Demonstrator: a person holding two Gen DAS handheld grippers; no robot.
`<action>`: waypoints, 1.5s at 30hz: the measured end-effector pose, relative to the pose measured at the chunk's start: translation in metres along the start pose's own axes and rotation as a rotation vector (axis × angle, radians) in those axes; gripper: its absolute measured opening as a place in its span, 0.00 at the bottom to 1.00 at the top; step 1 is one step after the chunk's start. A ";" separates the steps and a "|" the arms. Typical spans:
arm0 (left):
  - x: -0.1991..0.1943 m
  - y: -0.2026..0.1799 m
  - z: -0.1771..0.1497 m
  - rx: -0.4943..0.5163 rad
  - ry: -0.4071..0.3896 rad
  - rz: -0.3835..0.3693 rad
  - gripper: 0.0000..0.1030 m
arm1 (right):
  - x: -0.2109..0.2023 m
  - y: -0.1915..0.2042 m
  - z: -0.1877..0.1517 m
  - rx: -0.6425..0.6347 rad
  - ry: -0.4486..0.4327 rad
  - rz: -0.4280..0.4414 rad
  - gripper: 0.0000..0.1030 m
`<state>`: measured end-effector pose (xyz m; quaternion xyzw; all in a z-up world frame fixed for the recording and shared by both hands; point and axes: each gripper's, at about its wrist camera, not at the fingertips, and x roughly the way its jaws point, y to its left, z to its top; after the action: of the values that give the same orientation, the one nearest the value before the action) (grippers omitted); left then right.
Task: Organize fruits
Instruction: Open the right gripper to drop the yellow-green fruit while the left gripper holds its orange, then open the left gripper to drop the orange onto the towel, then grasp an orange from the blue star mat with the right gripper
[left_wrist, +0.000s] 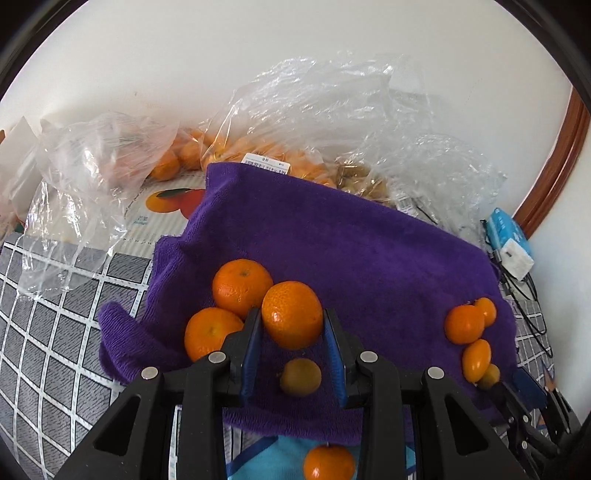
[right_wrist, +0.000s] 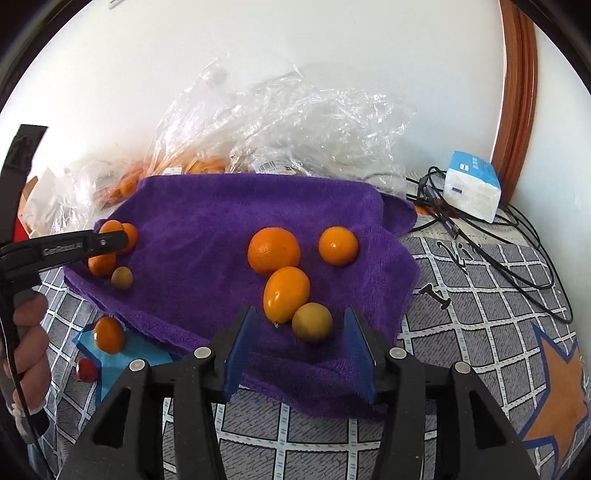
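My left gripper (left_wrist: 291, 319) is shut on an orange mandarin (left_wrist: 291, 314), held just above the purple towel (left_wrist: 332, 240). Two more mandarins (left_wrist: 242, 286) lie touching it on the left, and a small brownish-green fruit (left_wrist: 300, 376) sits on the towel beneath the fingers. My right gripper (right_wrist: 300, 312) stands open over the towel's near right edge (right_wrist: 207, 229). A small yellow-green fruit (right_wrist: 312, 321) lies between its blue pads (right_wrist: 240, 343), touched by neither. An oval orange fruit (right_wrist: 286, 293), a mandarin (right_wrist: 273, 249) and another round one (right_wrist: 338, 245) lie just beyond.
Clear plastic bags of oranges (left_wrist: 266, 122) pile up against the wall behind the towel. A tissue box (right_wrist: 472, 184) and black cables (right_wrist: 517, 258) lie at the right. A mandarin (right_wrist: 109, 334) rests on a blue cloth (right_wrist: 136, 354) beside a small red fruit (right_wrist: 86, 369). A grey checked cover (right_wrist: 480, 325) lies underneath.
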<state>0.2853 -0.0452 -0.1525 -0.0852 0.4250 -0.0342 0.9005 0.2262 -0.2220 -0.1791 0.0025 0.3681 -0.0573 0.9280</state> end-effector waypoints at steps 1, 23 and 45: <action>0.002 0.001 0.000 -0.002 0.005 0.004 0.30 | 0.001 -0.001 0.000 0.005 0.007 -0.006 0.48; -0.059 0.008 -0.013 0.141 -0.126 0.038 0.50 | -0.023 0.016 0.000 0.039 0.002 -0.041 0.49; -0.095 0.151 -0.107 0.015 -0.091 0.138 0.52 | -0.051 0.117 -0.050 -0.015 0.059 0.029 0.48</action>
<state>0.1407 0.1023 -0.1747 -0.0506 0.3883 0.0289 0.9197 0.1676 -0.0980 -0.1850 0.0026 0.3959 -0.0407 0.9174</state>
